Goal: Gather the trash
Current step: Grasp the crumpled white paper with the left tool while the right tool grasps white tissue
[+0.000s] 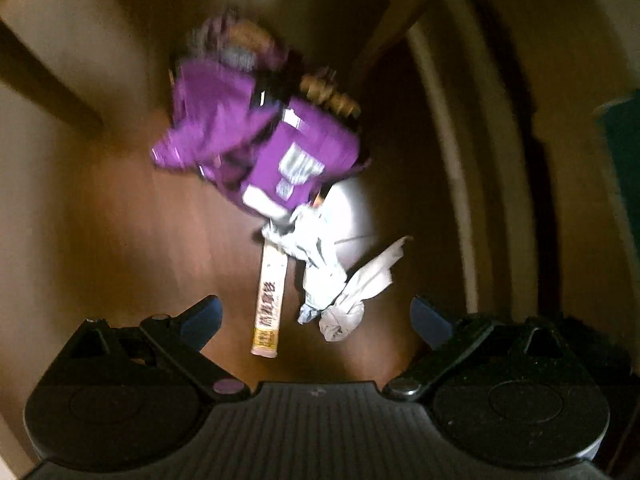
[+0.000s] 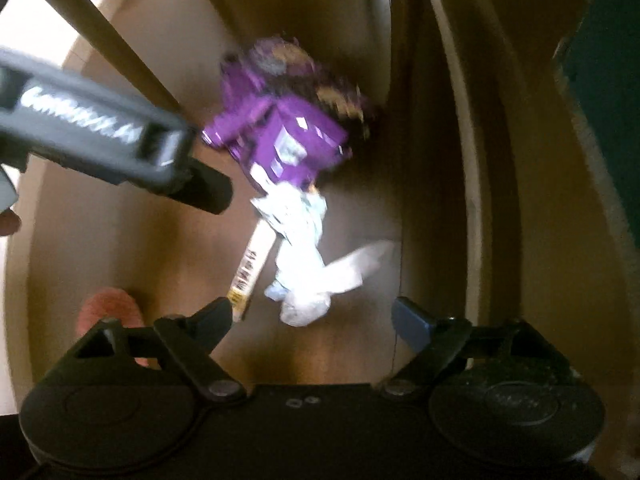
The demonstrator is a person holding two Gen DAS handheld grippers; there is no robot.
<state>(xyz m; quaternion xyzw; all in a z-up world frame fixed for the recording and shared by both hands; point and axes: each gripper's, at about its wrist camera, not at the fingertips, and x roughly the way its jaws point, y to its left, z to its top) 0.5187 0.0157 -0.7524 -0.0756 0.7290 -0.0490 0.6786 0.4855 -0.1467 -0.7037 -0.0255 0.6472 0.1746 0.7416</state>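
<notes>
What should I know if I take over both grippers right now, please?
Left gripper: open, empty, pointing down over the trash.
Right gripper: open, empty, beside it.
Trash on the wooden floor: purple wrapper, crumpled white tissue and a narrow printed sachet, bunched together.
Done: nothing picked up.
Left: grasp each piece; no bin is in view.

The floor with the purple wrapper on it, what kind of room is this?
Probably a room in a home. There's a brown wooden floor with litter on it: a purple wrapper, crumpled white paper and a thin sachet. Furniture legs stand nearby.
</notes>
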